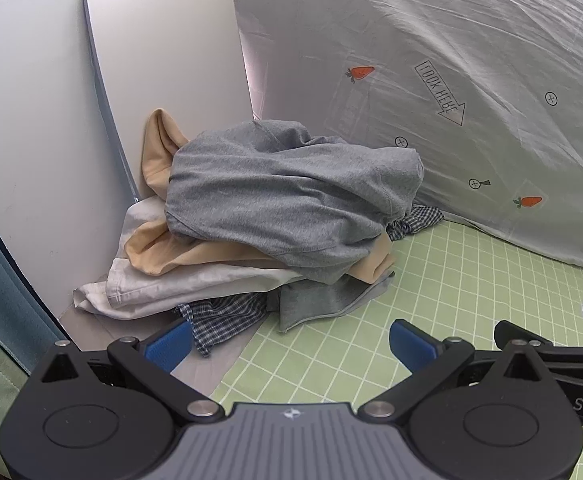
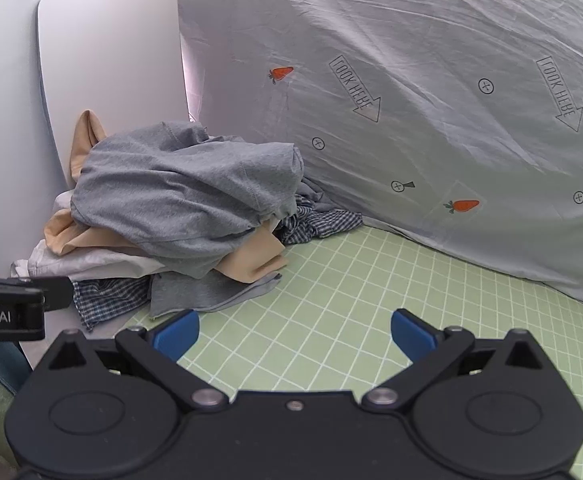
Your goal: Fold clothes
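Two grippers hover side by side above a green checked mat [image 2: 371, 280], each with blue-padded fingers spread wide and holding nothing. Between the fingers of the left gripper [image 1: 289, 340] lies bare mat and the near hem of a clothes pile [image 1: 259, 232]; its left fingertip sits just over a blue-checked garment [image 1: 219, 314] at the pile's base. The right gripper [image 2: 295, 330] frames only mat, the pile lying ahead and to the left of its left finger. In the right wrist view, the left tool's side carries partial lettering reading "obot.AI".

Beyond the fingers, the pile stacks, bottom to top, checked cloth, a grey piece, a white garment [image 1: 163, 284], a tan garment [image 1: 195, 252] and a crumpled grey T-shirt [image 1: 291, 200]. Behind and left of it stands a white panel [image 1: 163, 40]. Farthest, ahead and right of the fingers, rises a pale grey sheet [image 2: 431, 60] printed with carrots and arrows reading "LOOK HERE".
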`<control>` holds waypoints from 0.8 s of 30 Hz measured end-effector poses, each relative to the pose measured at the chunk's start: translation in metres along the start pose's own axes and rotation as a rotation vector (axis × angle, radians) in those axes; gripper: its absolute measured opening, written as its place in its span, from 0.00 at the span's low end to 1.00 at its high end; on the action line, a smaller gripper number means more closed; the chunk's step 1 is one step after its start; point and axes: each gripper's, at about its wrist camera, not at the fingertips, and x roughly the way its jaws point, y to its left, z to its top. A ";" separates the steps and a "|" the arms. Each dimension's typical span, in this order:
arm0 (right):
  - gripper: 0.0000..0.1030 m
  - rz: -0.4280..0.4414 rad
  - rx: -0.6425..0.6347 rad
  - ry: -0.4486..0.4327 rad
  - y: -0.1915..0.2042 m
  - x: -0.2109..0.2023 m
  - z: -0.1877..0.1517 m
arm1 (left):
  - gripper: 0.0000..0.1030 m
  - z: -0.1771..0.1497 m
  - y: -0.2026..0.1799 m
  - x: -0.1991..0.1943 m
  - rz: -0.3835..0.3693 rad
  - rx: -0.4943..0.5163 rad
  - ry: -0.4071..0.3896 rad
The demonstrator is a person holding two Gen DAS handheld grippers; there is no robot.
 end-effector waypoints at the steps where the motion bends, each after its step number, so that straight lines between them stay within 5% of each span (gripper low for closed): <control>1: 1.00 0.000 0.000 -0.004 0.000 0.000 0.000 | 1.00 0.000 0.000 0.000 -0.001 0.000 0.000; 24: 1.00 -0.002 0.004 0.010 0.001 0.003 0.000 | 1.00 0.002 -0.010 0.005 0.000 0.009 0.006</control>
